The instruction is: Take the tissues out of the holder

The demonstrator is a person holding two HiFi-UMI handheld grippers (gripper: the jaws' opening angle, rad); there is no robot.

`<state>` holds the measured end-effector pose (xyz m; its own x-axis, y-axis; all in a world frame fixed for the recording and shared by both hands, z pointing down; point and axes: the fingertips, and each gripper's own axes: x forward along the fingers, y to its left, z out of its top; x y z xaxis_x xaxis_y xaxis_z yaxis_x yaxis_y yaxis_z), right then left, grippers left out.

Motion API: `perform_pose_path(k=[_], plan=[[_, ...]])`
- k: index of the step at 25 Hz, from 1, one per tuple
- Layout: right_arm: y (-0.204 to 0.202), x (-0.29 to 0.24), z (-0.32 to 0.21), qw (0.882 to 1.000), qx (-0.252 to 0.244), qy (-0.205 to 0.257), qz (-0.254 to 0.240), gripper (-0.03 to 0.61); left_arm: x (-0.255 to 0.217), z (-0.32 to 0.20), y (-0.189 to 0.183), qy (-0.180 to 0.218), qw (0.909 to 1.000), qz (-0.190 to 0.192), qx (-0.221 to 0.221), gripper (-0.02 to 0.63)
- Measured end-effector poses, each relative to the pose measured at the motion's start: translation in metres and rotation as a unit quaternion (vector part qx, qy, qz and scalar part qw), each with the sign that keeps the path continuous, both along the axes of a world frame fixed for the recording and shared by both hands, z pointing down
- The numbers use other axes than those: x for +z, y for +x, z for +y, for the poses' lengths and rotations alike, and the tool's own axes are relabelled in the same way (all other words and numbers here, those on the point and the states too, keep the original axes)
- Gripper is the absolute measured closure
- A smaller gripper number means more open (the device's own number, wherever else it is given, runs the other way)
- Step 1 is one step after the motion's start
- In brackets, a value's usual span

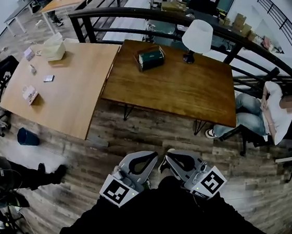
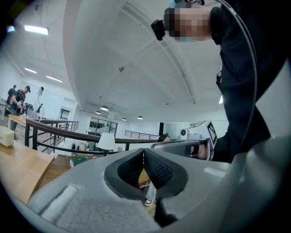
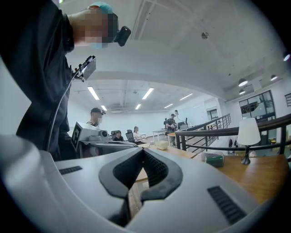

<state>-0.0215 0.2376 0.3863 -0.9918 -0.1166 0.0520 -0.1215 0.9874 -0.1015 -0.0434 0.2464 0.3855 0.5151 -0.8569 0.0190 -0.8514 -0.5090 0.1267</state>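
Step in hand: by my reading, the approach. You stand back from the tables and nothing is in reach yet.
Left gripper point(image 2: 144, 159): the jaws are pressed together with nothing between them. It is held low in front of your body and points level toward the tables.
Right gripper point(image 3: 142, 161): the same, closed tight and empty, close beside the left one.
Holder point(image 1: 151, 58): the green box on the dark wooden table point(image 1: 185, 91), near its far edge and well apart from both grippers.
Tissues: too small from here to tell how they sit in the holder or how much stands proud of it.
Lamp point(image 1: 197, 37): white shade, near the holder on its right side.
Route: come at the near long edge of the dark table, square to the holder, so that both grippers can reach over the bare wood.
Jaws: open the picking gripper before you arrive, not above the box.
Grip plan: the box looks light and will likely lift with the tissue, so steady it with one gripper and pinch the tissues with the other.
Pull: draw straight up and slowly, away from the lamp.
Watch out: a seated person point(image 1: 271, 112) is at the table's right end, so swing wide of that side.
Progress: nothing is taken out yet.
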Motion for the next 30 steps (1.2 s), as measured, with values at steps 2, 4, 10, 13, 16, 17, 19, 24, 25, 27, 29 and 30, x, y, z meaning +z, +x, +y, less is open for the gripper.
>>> perform_pose_path(k=[2, 4, 10, 13, 16, 17, 19, 24, 25, 27, 29, 30], plan=[[-0.003, 0.002, -0.014, 1.0, -0.003, -0.001, -0.003, 0.574, 0.0, -0.013, -0.004, -0.001, 1.0, -0.004, -0.004, 0.603], [-0.007, 0.003, -0.029, 1.0, -0.009, -0.005, -0.002, 0.574, -0.001, -0.027, -0.008, 0.001, 0.9999, -0.007, -0.012, 0.603], [-0.021, -0.003, -0.083, 1.0, -0.028, -0.001, -0.006, 0.574, -0.006, -0.08, -0.02, 0.002, 0.9994, -0.01, -0.032, 0.604], [-0.023, -0.009, -0.109, 0.999, -0.038, -0.002, -0.012, 0.574, -0.011, -0.107, -0.022, 0.0, 0.9991, -0.012, -0.042, 0.603], [-0.022, -0.011, -0.133, 0.999, -0.048, -0.002, -0.012, 0.574, -0.013, -0.131, -0.022, -0.004, 0.9986, -0.015, -0.05, 0.604], [-0.021, -0.011, -0.141, 0.999, -0.05, -0.001, -0.011, 0.574, -0.014, -0.139, -0.022, -0.004, 0.9985, -0.017, -0.052, 0.604], [-0.02, -0.013, -0.157, 0.999, -0.053, -0.002, -0.011, 0.574, -0.016, -0.154, -0.02, -0.004, 0.9982, -0.02, -0.056, 0.603], [-0.014, -0.015, -0.198, 0.998, -0.065, -0.001, -0.013, 0.574, -0.016, -0.195, -0.013, -0.008, 0.9971, -0.021, -0.073, 0.603], [-0.012, -0.015, -0.206, 0.998, -0.067, 0.001, -0.014, 0.574, -0.016, -0.203, -0.011, -0.01, 0.9969, -0.02, -0.075, 0.603], [-0.008, -0.015, -0.22, 0.997, -0.069, 0.002, -0.014, 0.574, -0.016, -0.217, -0.006, -0.009, 0.9968, -0.02, -0.076, 0.603], [-0.005, -0.013, -0.233, 0.997, -0.073, 0.001, -0.012, 0.574, -0.016, -0.23, -0.003, -0.008, 0.9966, -0.02, -0.08, 0.603], [-0.004, -0.012, -0.239, 0.997, -0.076, 0.0, -0.011, 0.574, -0.015, -0.236, -0.002, -0.008, 0.9963, -0.02, -0.083, 0.603]])
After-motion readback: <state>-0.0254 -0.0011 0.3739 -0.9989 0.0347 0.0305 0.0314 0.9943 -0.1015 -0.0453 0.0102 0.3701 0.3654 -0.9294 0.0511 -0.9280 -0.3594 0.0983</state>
